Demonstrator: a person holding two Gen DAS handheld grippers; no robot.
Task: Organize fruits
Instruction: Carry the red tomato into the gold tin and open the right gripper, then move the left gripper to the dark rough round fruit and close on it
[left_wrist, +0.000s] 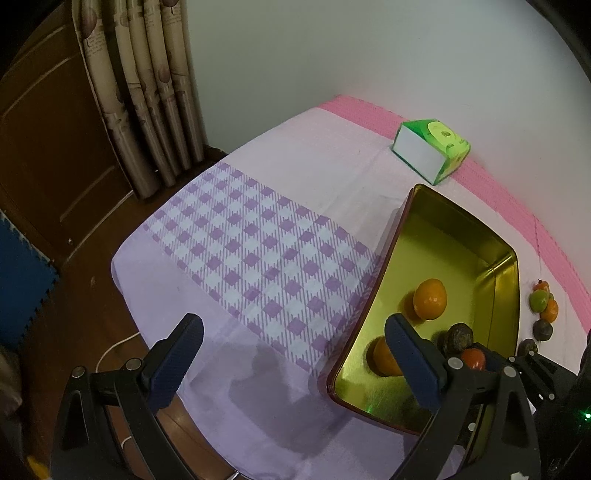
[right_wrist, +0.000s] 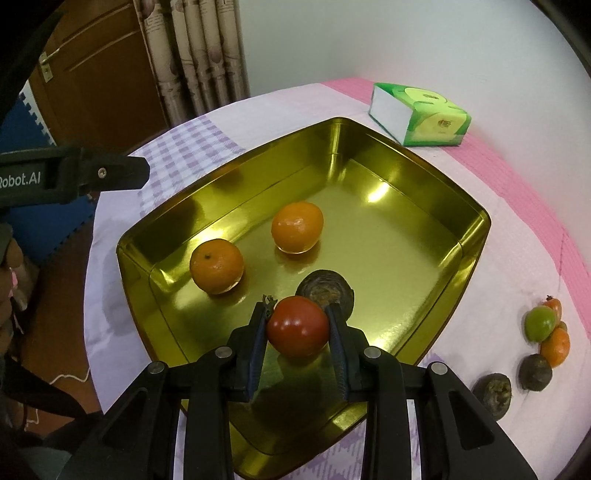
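Fruits are split between a gold tin (right_wrist: 424, 258) and the cloth-covered surface (left_wrist: 280, 177). Inside the tin lie two oranges, one near the left wall (right_wrist: 217, 266) and one further in (right_wrist: 297, 227), apart from each other, plus a dark wrinkled fruit (right_wrist: 325, 290) just behind the right hand-held gripper (right_wrist: 297, 325). That gripper is clamped on a red tomato (right_wrist: 297, 326), its blue pads pressing both sides, held over the tin's floor; whether the tomato touches the floor cannot be told.

The left hand-held gripper (left_wrist: 291, 347) stands wide with nothing between its fingers, one finger (left_wrist: 177, 354) over the purple checked cloth and the other over the tin's near corner.

To the right of the tin, on the cloth, a small cluster remains: a green fruit (right_wrist: 540, 323), an orange one (right_wrist: 556, 347) touching it, and two dark fruits (right_wrist: 535, 372) (right_wrist: 493, 391) nearer the camera. A green tissue box (right_wrist: 421, 114) sits beyond the tin, near the wall.
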